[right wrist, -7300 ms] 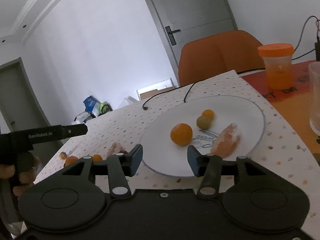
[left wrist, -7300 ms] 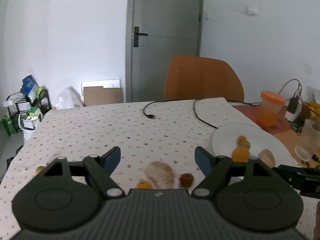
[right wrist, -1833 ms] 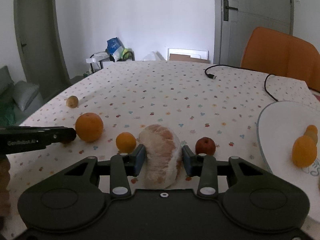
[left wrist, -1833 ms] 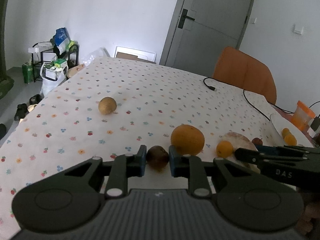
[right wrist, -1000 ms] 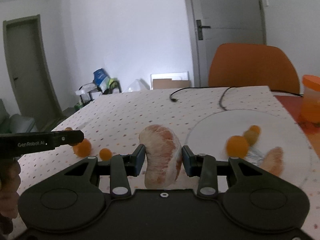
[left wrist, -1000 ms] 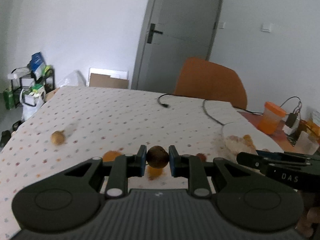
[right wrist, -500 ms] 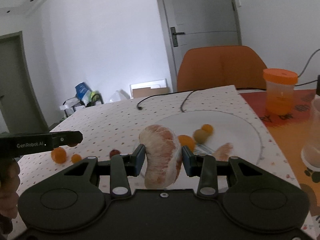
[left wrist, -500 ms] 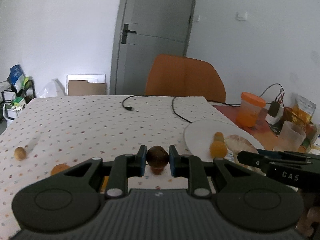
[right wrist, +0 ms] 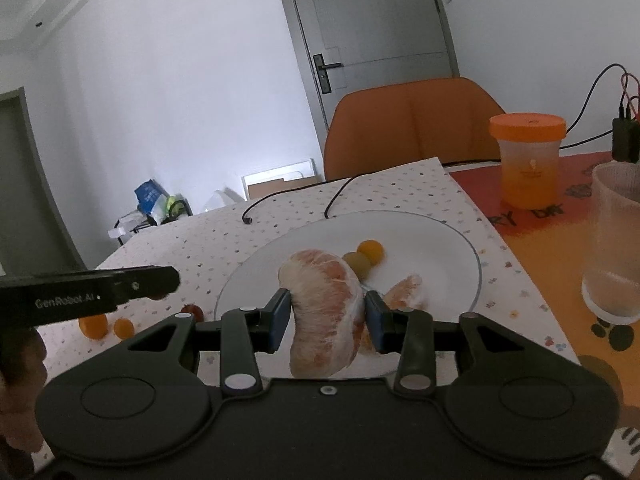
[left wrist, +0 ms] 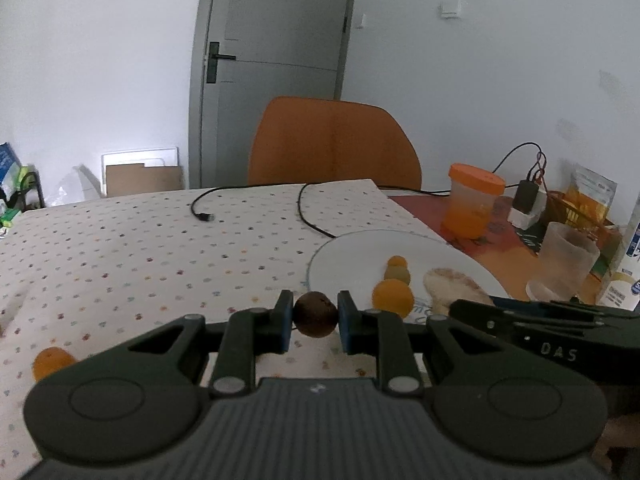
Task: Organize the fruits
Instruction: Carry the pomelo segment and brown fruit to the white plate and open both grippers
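Left of the left gripper's (left wrist: 315, 322) fingers, a small orange (left wrist: 51, 362) lies on the dotted counter (left wrist: 160, 252). Those fingers are closed tight on a dark brown round fruit (left wrist: 315, 314), held above the counter just left of the white plate (left wrist: 348, 248). Beyond and to the right of them, the plate carries an orange fruit (left wrist: 393, 298), two smaller fruits and a peeled segment (left wrist: 454, 284). The right gripper's (right wrist: 325, 322) fingers clamp a large peeled citrus piece (right wrist: 326, 308) over the plate's near edge; right of them stand an orange-lidded jar (right wrist: 528, 160) and a frosted cup (right wrist: 616, 240).
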### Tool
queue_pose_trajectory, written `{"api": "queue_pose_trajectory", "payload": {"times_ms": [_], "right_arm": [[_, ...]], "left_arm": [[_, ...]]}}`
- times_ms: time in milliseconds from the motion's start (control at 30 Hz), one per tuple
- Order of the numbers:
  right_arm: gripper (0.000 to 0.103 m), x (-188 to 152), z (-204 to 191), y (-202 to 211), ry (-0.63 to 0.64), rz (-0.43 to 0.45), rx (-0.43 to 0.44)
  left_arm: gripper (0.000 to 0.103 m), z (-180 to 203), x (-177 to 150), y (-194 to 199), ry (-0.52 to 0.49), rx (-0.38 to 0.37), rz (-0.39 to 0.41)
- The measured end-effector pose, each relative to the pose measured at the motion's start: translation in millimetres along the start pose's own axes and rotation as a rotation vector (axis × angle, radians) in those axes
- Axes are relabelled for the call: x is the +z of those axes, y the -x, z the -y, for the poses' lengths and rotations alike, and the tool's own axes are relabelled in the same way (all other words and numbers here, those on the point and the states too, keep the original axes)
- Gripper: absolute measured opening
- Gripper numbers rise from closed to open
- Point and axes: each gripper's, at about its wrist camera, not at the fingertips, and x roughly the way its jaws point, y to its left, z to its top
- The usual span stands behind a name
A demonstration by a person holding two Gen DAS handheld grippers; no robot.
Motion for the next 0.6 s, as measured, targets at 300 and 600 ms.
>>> {"api": "queue_pose_trajectory", "payload": {"times_ms": [300, 600], "right_arm": [[0.058, -6.3, 17.2, 17.9, -0.032, 0.052, -0.042], [0.058, -6.2, 19.8, 22.8, -0.04, 0.055, -0.032]], "left_arm": [[0.022, 21.5, 3.3, -15.3, -0.041, -0.032, -0.018], [0.026, 24.9, 5.3, -14.6, -0.043, -0.036, -0.021]]}}
